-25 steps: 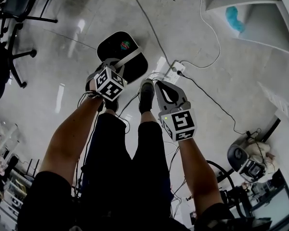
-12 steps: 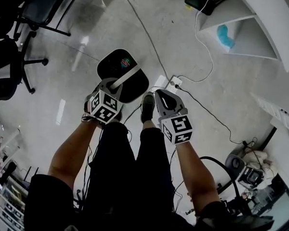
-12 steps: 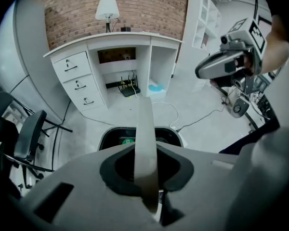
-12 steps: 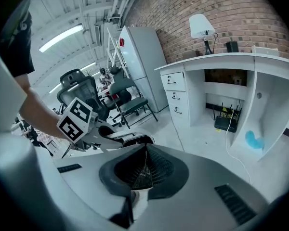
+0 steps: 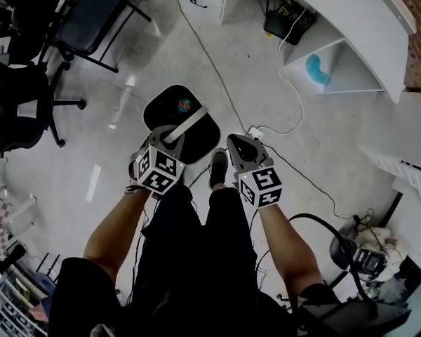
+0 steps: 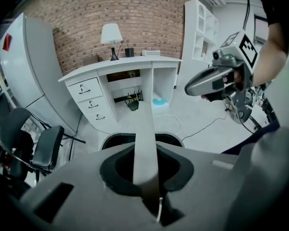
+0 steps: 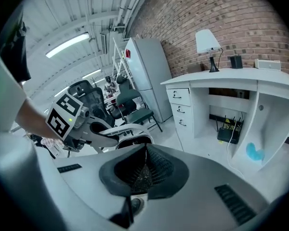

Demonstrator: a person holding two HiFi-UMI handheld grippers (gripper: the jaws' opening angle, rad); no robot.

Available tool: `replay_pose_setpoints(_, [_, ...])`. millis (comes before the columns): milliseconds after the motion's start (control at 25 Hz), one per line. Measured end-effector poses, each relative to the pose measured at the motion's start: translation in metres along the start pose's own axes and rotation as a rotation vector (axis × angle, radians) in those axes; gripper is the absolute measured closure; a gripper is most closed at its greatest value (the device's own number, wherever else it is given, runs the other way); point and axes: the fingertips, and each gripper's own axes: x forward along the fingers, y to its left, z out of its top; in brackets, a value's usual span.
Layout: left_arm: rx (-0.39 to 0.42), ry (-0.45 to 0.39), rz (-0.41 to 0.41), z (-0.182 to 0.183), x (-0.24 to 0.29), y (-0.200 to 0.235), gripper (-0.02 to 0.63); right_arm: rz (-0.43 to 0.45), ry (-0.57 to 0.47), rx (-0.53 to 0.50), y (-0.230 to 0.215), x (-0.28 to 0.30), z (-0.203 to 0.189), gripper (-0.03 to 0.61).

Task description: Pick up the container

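Overhead only, the container point(image 5: 164, 112) shows its sticker point(image 5: 183, 104).

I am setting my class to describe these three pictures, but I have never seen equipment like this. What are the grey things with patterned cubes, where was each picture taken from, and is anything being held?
There is no robot here. A person stands holding a grey tool in each hand, and each tool ends in a two-jaw claw. The patterned cubes are part of the tools. One picture comes from a camera on the person's head, looking down past the legs to the floor. The other two come from cameras riding on each tool, looking along its jaws. The left claw is closed on the pale handle of a black container. The right claw is closed with nothing in it.
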Motion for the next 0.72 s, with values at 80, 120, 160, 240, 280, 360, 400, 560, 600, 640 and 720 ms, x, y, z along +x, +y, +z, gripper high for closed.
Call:
replay_pose_setpoints(80, [-0.014, -0.013, 0.007, 0.009, -0.021, -0.002, 0.565, 0.001, -0.013, -0.010, 0.004, -0.012, 0.014, 0.571])
replay_pose_setpoints(120, [-0.024, -0.026, 0.013, 0.015, -0.031, -0.001, 0.565, 0.005, -0.023, -0.015, 0.006, -0.017, 0.022, 0.571])
replay_pose_setpoints(160, [-0.030, -0.041, 0.021, 0.022, -0.041, 0.000, 0.565, 0.008, -0.035, -0.017, 0.007, -0.022, 0.031, 0.571])
replay_pose_setpoints(240, [-0.032, -0.065, 0.038, 0.035, -0.060, -0.003, 0.565, 0.013, -0.051, -0.014, 0.009, -0.035, 0.045, 0.570])
replay_pose_setpoints(280, [-0.031, -0.073, 0.048, 0.041, -0.069, -0.005, 0.565, 0.014, -0.056, -0.013, 0.010, -0.041, 0.050, 0.571])
replay_pose_setpoints(360, [-0.041, -0.089, 0.065, 0.053, -0.086, -0.009, 0.565, 0.010, -0.070, -0.016, 0.011, -0.054, 0.060, 0.571])
replay_pose_setpoints(400, [-0.053, -0.097, 0.068, 0.058, -0.094, -0.012, 0.565, 0.005, -0.083, -0.022, 0.012, -0.060, 0.066, 0.571])
replay_pose_setpoints(560, [-0.094, -0.142, 0.068, 0.074, -0.128, -0.017, 0.565, -0.002, -0.121, -0.042, 0.022, -0.079, 0.089, 0.571])
replay_pose_setpoints(600, [-0.106, -0.157, 0.066, 0.079, -0.137, -0.018, 0.565, 0.000, -0.122, -0.045, 0.025, -0.083, 0.093, 0.570])
replay_pose_setpoints(640, [-0.113, -0.172, 0.065, 0.084, -0.146, -0.018, 0.565, 0.002, -0.123, -0.051, 0.029, -0.087, 0.097, 0.571])
replay_pose_setpoints(720, [-0.116, -0.200, 0.065, 0.094, -0.164, -0.016, 0.565, 0.001, -0.131, -0.068, 0.036, -0.094, 0.107, 0.571])
